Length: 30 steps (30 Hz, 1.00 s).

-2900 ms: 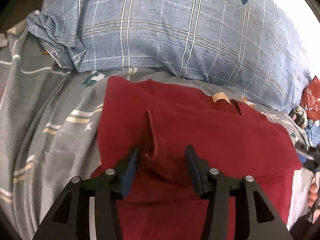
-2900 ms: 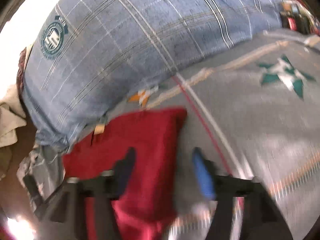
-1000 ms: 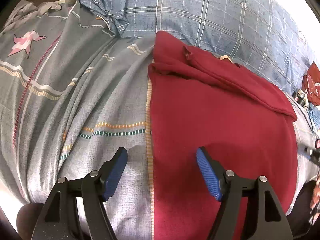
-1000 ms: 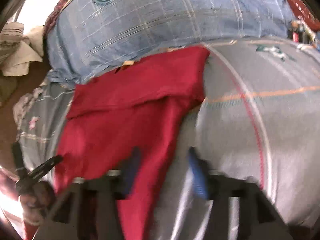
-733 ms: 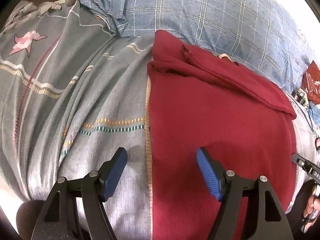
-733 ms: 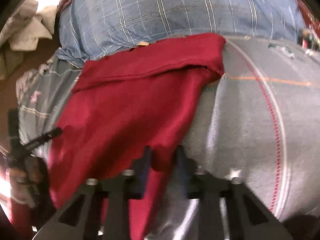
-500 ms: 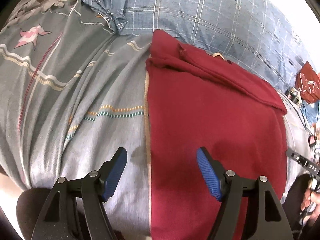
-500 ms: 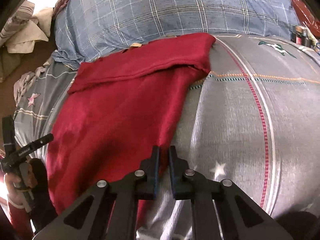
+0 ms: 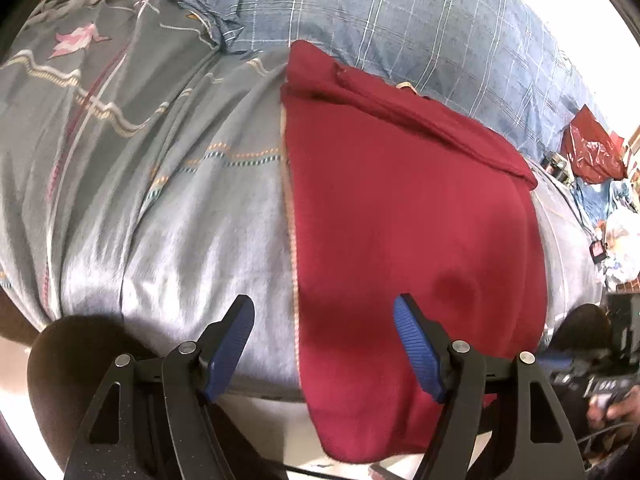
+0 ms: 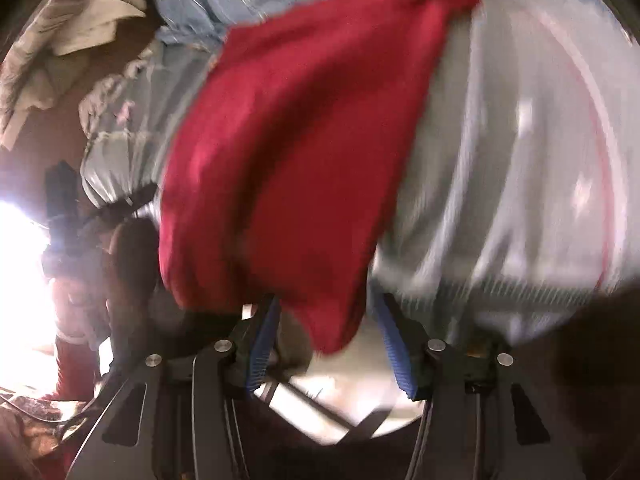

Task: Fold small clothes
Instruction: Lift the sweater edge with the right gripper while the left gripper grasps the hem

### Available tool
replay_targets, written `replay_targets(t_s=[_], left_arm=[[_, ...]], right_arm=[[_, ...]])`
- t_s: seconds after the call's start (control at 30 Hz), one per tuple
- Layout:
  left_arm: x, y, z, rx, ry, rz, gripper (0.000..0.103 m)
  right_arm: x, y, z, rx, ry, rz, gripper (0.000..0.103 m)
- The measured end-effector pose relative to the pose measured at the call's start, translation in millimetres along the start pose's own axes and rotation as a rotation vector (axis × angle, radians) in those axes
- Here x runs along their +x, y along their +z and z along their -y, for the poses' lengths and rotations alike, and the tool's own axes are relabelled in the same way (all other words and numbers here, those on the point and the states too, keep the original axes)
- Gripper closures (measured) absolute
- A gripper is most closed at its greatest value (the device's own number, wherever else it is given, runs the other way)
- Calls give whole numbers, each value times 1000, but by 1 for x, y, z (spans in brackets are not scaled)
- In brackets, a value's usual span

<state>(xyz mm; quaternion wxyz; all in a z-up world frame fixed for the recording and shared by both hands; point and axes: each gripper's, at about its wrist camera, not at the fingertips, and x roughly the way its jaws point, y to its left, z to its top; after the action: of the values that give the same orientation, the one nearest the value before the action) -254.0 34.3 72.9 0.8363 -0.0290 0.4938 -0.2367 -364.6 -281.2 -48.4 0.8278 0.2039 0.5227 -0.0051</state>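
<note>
Red garment (image 9: 408, 216) on bedsheet (image 9: 168, 208) — left gripper (image 9: 324, 344), seemingly right gripper (image 10: 326, 344), spread.

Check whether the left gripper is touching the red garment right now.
Apart. In the left wrist view the left gripper is wide open, and the red garment lies flat on the bed beyond its fingertips, unpinched.

Grey bed (image 9: 168, 208) under red garment (image 9: 400, 208), pillow (image 9: 380, 20)

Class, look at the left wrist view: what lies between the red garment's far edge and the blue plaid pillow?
Nothing separate: in the left wrist view the red garment runs right up against the blue plaid pillow.
</note>
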Motion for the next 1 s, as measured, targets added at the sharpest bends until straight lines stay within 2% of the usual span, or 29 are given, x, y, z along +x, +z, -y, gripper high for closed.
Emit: replay_targets(t_s=[0.07, 0.33, 0.4, 0.47, 0.5, 0.53, 0.57, 0.73, 1.0], left_arm=[[-2, -1, -2, -2, 7, 0, 31], [-5, -6, -4, -22, 6, -4, 31], [-5, -8, -4, -22, 3, -14, 31], [-6, -11, -5, -21, -2, -25, 31], [-6, -12, -6, -22, -8, -36, 31], [-5, -13, -6, -22, -11, -45, 31], [-5, -14, -6, -22, -14, -58, 31], [-3, -23, -7, -43, -36, -106, 31], [-2, -32, 3, -40, -65, -139, 31]], right_arm=[[14, -10, 3, 31, 32, -43, 50], [48, -13, -4, 3, -73, -85, 51], [53, -11, -4, 8, -63, -84, 56], [57, -11, -5, 11, -46, -89, 74], [58, -13, -4, 12, -41, -87, 78], [58, -14, -4, 16, -25, -79, 88], [55, -14, -3, 24, -10, -69, 93], [15, -15, -1, 37, 99, 34, 96], [-47, -16, 24, 49, 38, 169, 96]])
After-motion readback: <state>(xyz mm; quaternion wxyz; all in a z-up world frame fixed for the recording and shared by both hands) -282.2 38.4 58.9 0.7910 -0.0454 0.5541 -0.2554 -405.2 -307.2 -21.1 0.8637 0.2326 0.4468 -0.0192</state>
